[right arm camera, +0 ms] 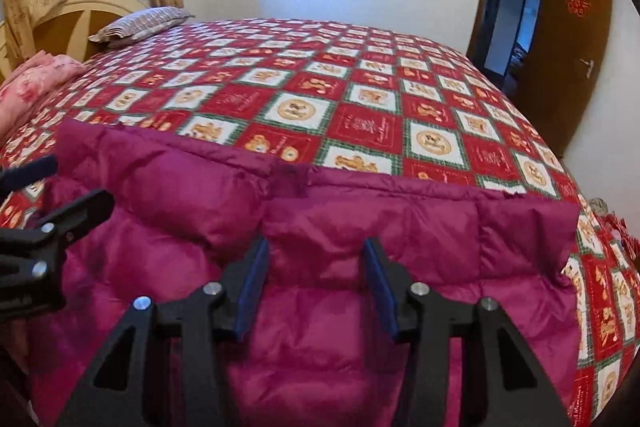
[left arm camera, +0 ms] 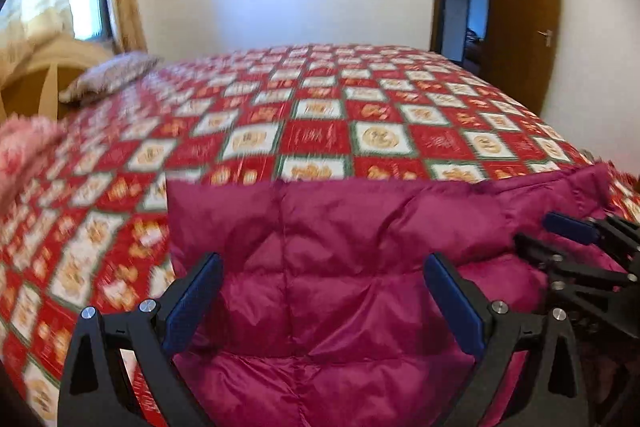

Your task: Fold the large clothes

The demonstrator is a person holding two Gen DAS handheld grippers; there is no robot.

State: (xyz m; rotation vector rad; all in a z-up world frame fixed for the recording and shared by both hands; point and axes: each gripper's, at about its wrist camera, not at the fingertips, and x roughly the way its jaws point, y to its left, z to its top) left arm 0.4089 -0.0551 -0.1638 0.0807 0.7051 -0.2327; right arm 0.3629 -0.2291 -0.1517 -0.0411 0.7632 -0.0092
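A magenta quilted down jacket [left arm camera: 340,287] lies on the near part of the bed, folded so its far edge runs straight across; it also fills the lower right wrist view [right arm camera: 320,227]. My left gripper [left arm camera: 322,263] is open just above the jacket, its blue-padded fingers wide apart and empty. My right gripper [right arm camera: 316,247] is open above the jacket's middle with a narrower gap, holding nothing. The right gripper shows at the right edge of the left wrist view [left arm camera: 580,239], and the left gripper at the left edge of the right wrist view [right arm camera: 44,211].
The bed has a red, white and green checked cover [left arm camera: 320,115]. A grey pillow [left arm camera: 108,77] and a pink folded blanket [right arm camera: 36,83] lie by the headboard on the left. A brown door [left arm camera: 520,23] stands open at the back right.
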